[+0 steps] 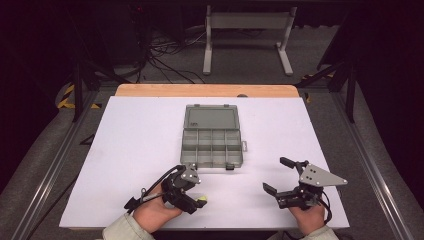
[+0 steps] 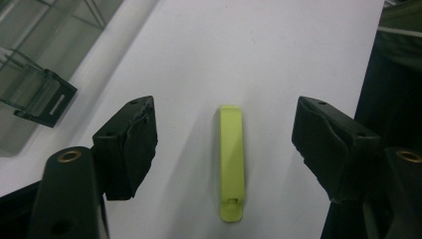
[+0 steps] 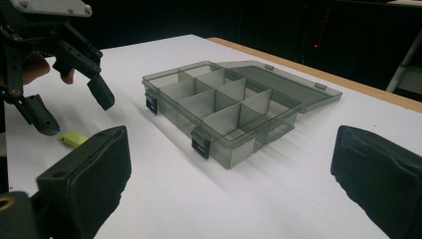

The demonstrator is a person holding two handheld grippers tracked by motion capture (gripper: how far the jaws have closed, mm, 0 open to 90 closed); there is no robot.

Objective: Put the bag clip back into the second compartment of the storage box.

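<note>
The yellow-green clip [image 2: 231, 164] lies flat on the white table [image 1: 130, 150], untouched between the left gripper [image 2: 224, 144]'s half-open jaws. They should stay centred, then close squarely. The right gripper [image 1: 280, 175] waits wide and empty beside the organizer box [image 1: 212, 145].

Yellow-green clip [image 2: 231, 164], smoky grey box [image 1: 212, 142], white table [image 1: 130, 150].

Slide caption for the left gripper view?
Left claw open astride a yellow-green plastic strip on the white table, pads clear.
</note>
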